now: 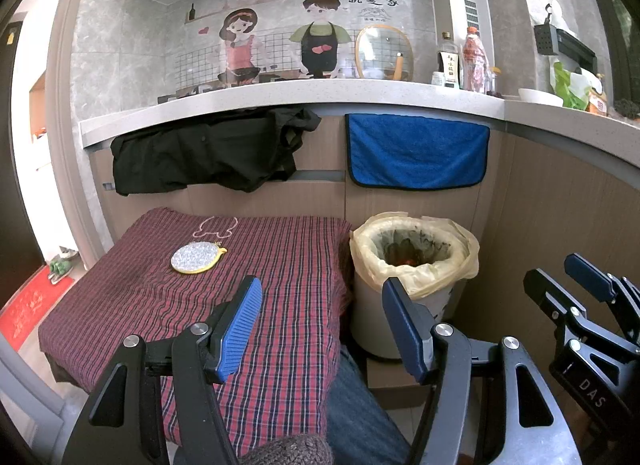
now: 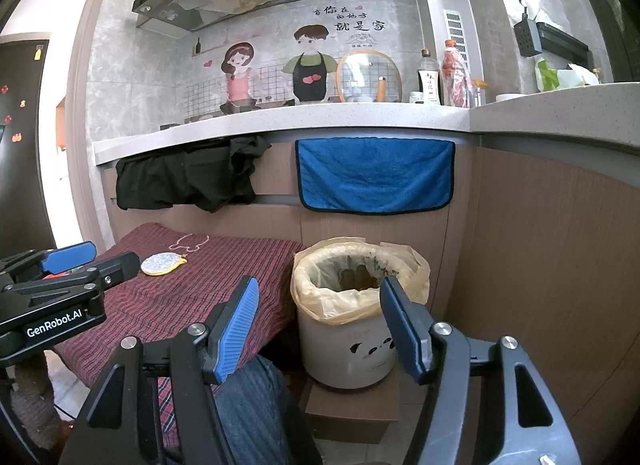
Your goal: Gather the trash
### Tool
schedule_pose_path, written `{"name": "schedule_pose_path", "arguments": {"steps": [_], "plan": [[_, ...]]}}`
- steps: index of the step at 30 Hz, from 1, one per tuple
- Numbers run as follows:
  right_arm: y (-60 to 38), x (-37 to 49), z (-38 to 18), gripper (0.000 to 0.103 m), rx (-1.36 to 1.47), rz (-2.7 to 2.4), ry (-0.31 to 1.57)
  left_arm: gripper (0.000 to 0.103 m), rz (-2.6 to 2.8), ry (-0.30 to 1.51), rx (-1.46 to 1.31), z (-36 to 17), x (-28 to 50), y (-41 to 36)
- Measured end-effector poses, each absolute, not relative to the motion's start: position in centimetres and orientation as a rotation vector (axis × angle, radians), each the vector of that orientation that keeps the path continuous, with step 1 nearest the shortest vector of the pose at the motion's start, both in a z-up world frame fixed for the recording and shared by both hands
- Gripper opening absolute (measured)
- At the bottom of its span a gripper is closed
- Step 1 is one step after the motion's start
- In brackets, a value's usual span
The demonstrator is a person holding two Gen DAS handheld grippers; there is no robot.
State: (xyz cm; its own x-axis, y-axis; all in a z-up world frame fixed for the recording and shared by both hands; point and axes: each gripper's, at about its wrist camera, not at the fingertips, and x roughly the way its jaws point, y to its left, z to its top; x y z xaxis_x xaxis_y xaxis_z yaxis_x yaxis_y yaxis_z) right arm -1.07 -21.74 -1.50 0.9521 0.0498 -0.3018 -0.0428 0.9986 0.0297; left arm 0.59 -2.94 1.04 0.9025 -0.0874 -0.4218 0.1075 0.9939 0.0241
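Observation:
A white trash bin [image 1: 400, 321] [image 2: 344, 345] lined with a yellowish bag stands on a brown box by the cabinet, with reddish waste at its bottom. Left of it is a low table under a red plaid cloth [image 1: 224, 273] [image 2: 192, 289]. A round silver and yellow pad [image 1: 197, 258] [image 2: 162, 264] lies on the cloth. My left gripper [image 1: 320, 317] [image 2: 86, 259] is open and empty above the cloth's right edge. My right gripper [image 2: 316, 313] [image 1: 560, 281] is open and empty, just in front of the bin.
A black garment [image 1: 208, 153] and a blue towel [image 1: 416, 149] hang from the counter edge [image 1: 280, 99]. Bottles [image 1: 474, 61] and a glass lid stand on the counter. A person's knee in blue trousers [image 1: 356, 397] is below. A red mat [image 1: 28, 305] lies on the floor at left.

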Motion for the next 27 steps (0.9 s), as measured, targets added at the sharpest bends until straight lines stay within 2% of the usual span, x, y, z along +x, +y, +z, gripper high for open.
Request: {"name": "schedule_pose_path", "arguments": {"steps": [27], "plan": [[-21.83, -1.46, -1.84, 0.061, 0.024, 0.026, 0.308, 0.063, -0.117, 0.46, 0.05, 0.73, 0.77, -2.84]]}}
